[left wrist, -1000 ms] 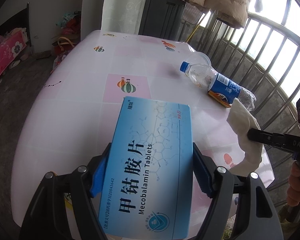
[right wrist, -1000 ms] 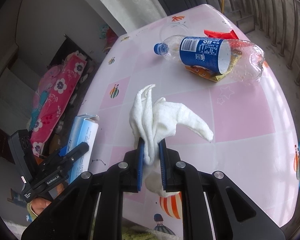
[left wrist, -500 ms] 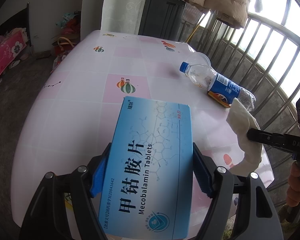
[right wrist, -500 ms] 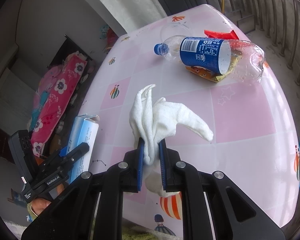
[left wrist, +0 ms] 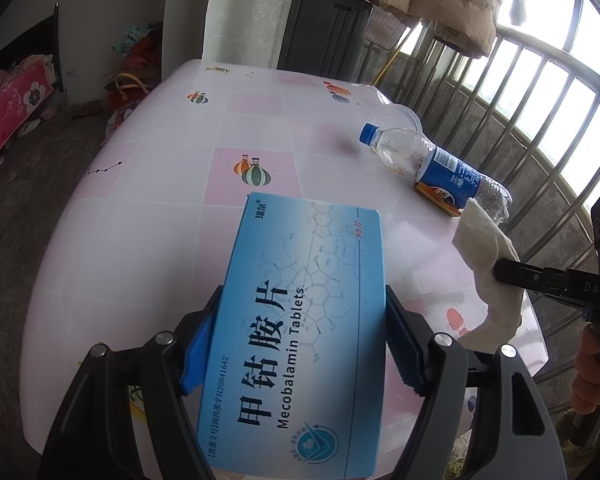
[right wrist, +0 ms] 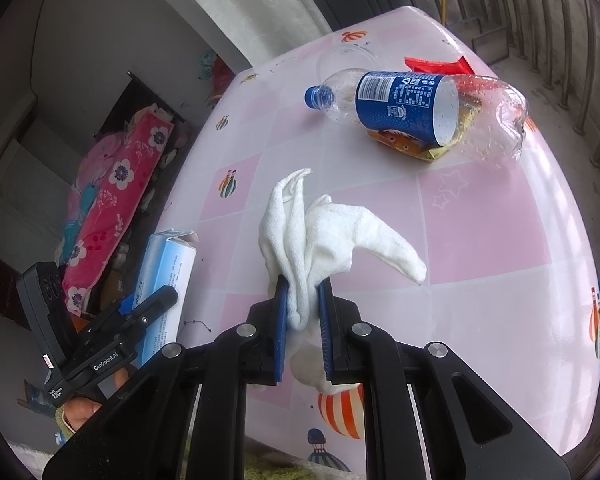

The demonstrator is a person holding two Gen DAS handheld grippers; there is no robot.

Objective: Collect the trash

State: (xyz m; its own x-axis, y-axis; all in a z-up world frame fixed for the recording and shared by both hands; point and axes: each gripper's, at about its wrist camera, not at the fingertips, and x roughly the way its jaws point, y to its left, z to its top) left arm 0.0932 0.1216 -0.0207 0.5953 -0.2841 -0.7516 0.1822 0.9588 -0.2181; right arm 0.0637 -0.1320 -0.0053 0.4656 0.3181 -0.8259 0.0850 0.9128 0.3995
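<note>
My left gripper (left wrist: 300, 316) is shut on a blue Mecobalamin tablet box (left wrist: 304, 320), held above the near part of the pink-checked table (left wrist: 148, 200); the box also shows in the right wrist view (right wrist: 166, 276). My right gripper (right wrist: 304, 300) is shut on a white crumpled cloth (right wrist: 324, 232), held above the table; the cloth also shows in the left wrist view (left wrist: 488, 256). An empty plastic bottle (right wrist: 412, 108) with a blue label lies on its side on an orange snack wrapper (right wrist: 404, 142), far right on the table. A red wrapper (right wrist: 436, 66) lies behind it.
A clear plastic cup (left wrist: 396, 114) lies behind the bottle's cap. A metal railing (left wrist: 540, 92) runs along the table's right side. A dark cabinet (left wrist: 320, 28) and a curtain (left wrist: 244, 8) stand beyond the table. A pink floral bed (right wrist: 116, 196) is to the left.
</note>
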